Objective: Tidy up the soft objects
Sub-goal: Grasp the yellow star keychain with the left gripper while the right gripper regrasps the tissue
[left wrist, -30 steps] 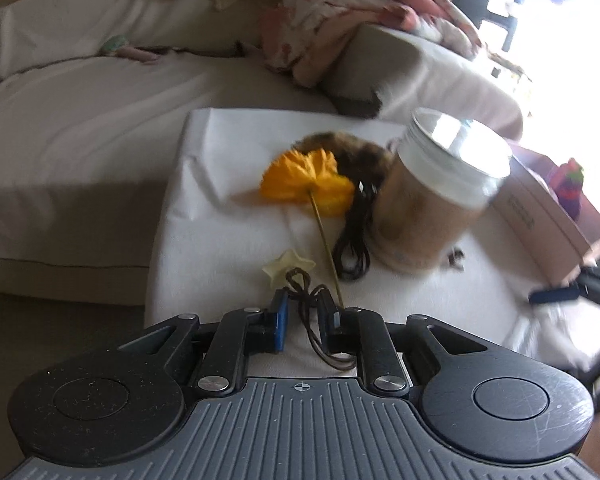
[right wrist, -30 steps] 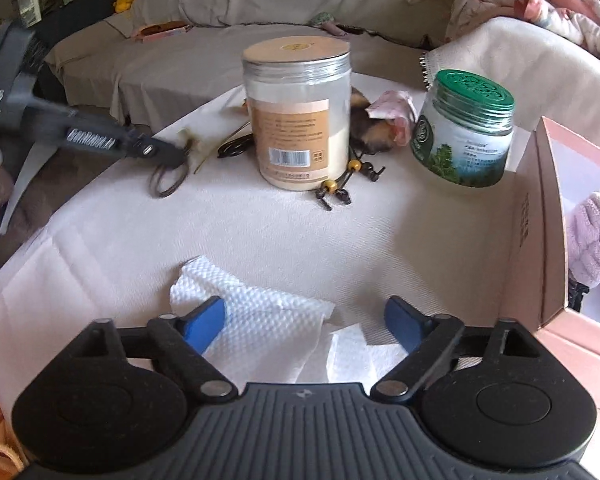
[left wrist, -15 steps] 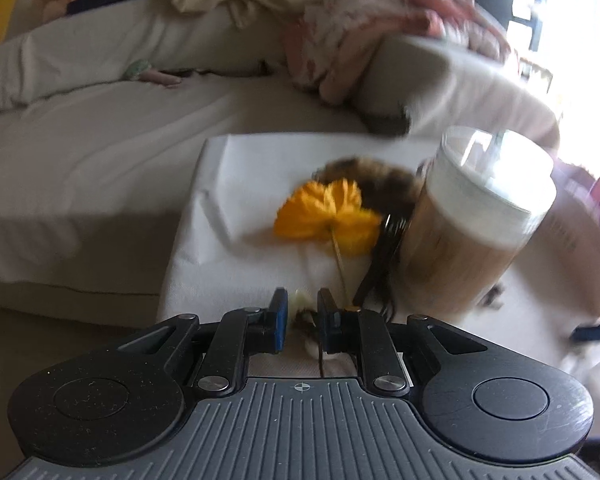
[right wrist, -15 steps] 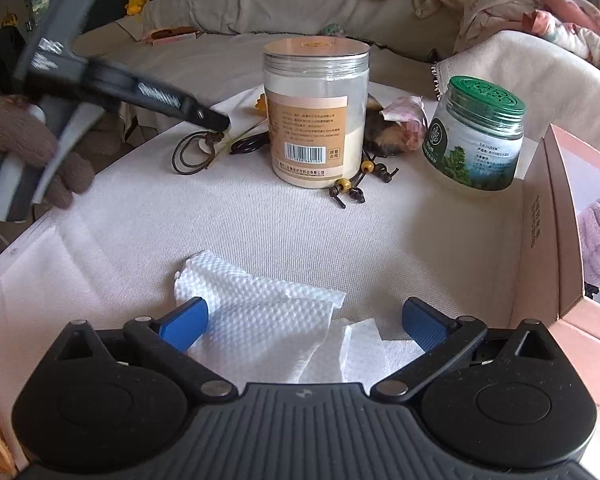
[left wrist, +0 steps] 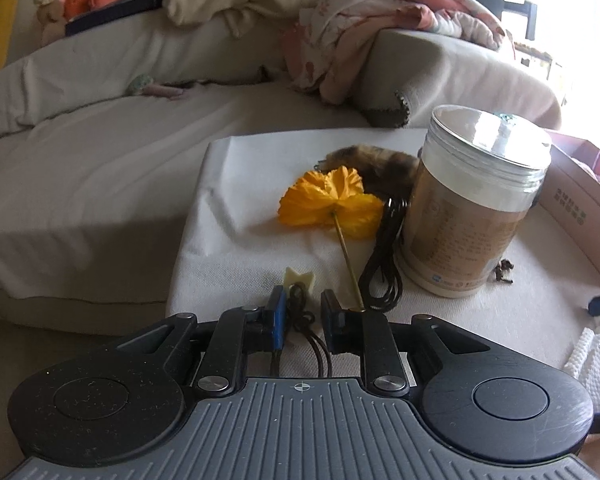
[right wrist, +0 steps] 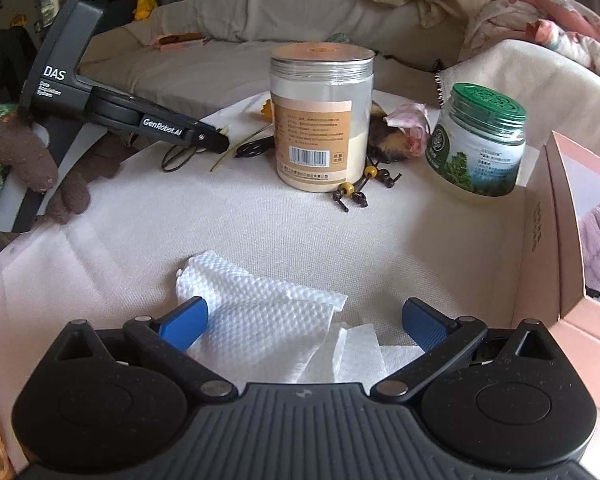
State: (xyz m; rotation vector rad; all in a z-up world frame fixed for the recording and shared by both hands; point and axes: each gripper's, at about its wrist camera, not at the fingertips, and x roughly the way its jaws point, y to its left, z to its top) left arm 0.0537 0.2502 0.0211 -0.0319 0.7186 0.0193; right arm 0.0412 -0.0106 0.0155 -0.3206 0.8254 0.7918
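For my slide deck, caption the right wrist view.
Open right gripper over paper towel, jars behind.

A tall jar with a pale flat lid and a barcode label stands on the white cloth and serves as the landmark. To its right stands a shorter jar with a green lid. Farther right of the tall jar is a pink cardboard box, open. Behind the tall jar runs a grey sofa with crumpled bedding heaped on its arm.
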